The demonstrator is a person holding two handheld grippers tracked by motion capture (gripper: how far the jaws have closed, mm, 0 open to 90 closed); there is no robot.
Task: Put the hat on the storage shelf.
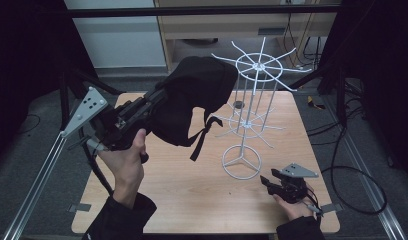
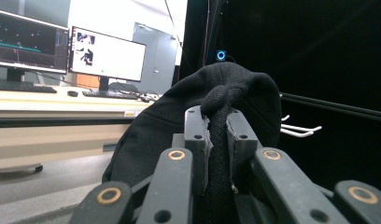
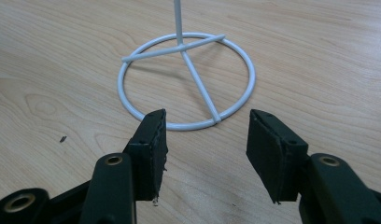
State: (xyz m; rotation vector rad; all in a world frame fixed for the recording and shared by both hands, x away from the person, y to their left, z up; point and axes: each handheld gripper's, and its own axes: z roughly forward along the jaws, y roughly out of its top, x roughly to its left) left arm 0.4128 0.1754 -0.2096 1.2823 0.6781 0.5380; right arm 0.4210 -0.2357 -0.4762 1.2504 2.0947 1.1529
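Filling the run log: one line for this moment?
left gripper: shut on black fabric cap | right gripper: open, by white wire rack base | wooden table

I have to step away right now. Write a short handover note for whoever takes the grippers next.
Left gripper: shut on a fold of the black cap, held in the air beside the top ring of the white wire rack.
Right gripper: open, holding nothing, low over the table at the rack's base ring.
Done: cap is off the table and level with the upper prongs.
Left: probably hang the cap on a prong, let go, and steady the base if the rack tips.
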